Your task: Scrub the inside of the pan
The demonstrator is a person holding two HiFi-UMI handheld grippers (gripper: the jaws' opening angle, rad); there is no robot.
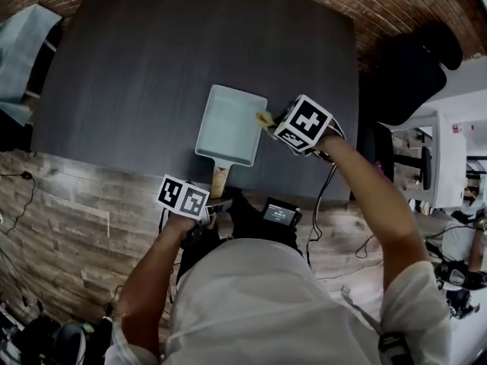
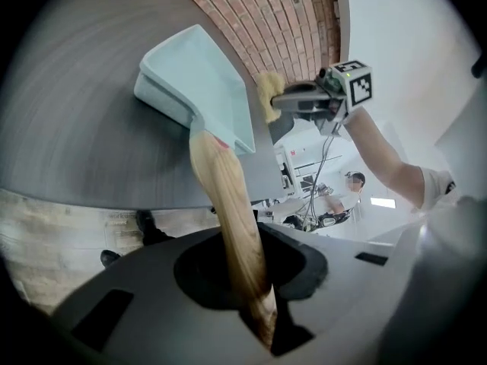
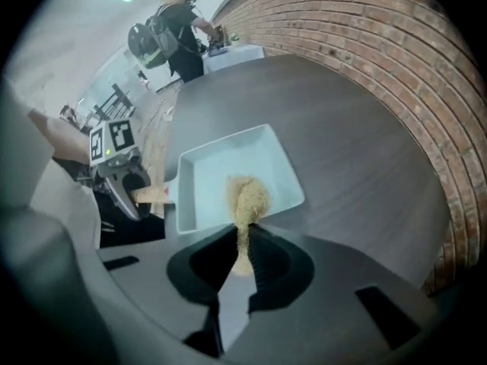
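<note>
A pale blue rectangular pan lies on the dark table, its wooden handle pointing toward me. My left gripper is shut on that handle at the table's near edge. My right gripper is shut on a yellow sponge and hangs over the pan's right rim, pointing steeply down. In the right gripper view the sponge sticks out past the jaws above the pan. In the left gripper view the sponge floats above the pan.
A red brick wall borders the table's far and right sides. A dark chair stands at the right. Wood-look floor with cables lies at my feet. A person stands at a far table.
</note>
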